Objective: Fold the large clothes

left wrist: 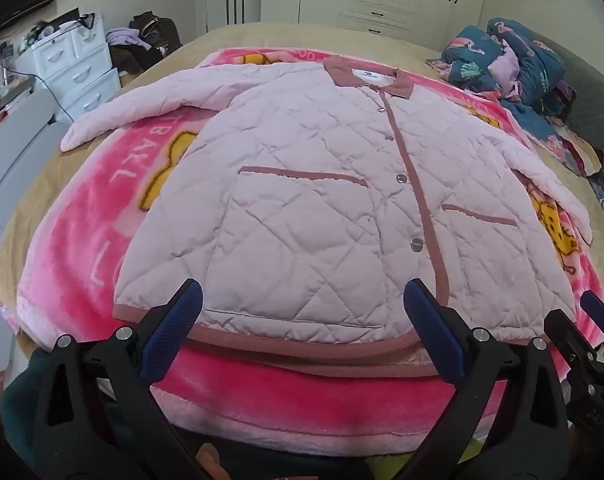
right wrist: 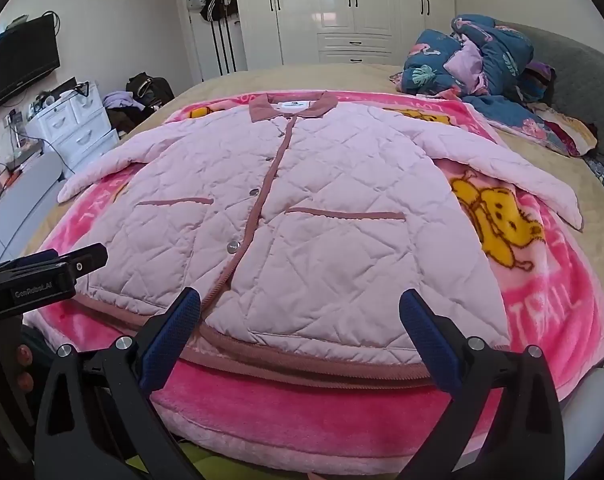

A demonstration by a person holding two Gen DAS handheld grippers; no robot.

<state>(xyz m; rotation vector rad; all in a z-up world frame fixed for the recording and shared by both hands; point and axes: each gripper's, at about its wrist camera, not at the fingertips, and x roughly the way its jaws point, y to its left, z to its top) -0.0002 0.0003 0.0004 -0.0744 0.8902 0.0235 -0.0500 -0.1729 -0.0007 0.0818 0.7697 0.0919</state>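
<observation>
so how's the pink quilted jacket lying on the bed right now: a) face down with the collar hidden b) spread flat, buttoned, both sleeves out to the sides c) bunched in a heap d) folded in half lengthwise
b: the pink quilted jacket lies flat and face up on the pink cartoon blanket, its snap placket closed and its collar showing, with a sleeve stretched out to each side; both grippers are open and hold nothing.

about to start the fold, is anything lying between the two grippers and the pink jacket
Nothing visible does. The left gripper and the right gripper both hang open just short of the hem of the pink quilted jacket, which lies flat and buttoned on the pink blanket. The blue bedding pile sits far off by the headboard.
</observation>
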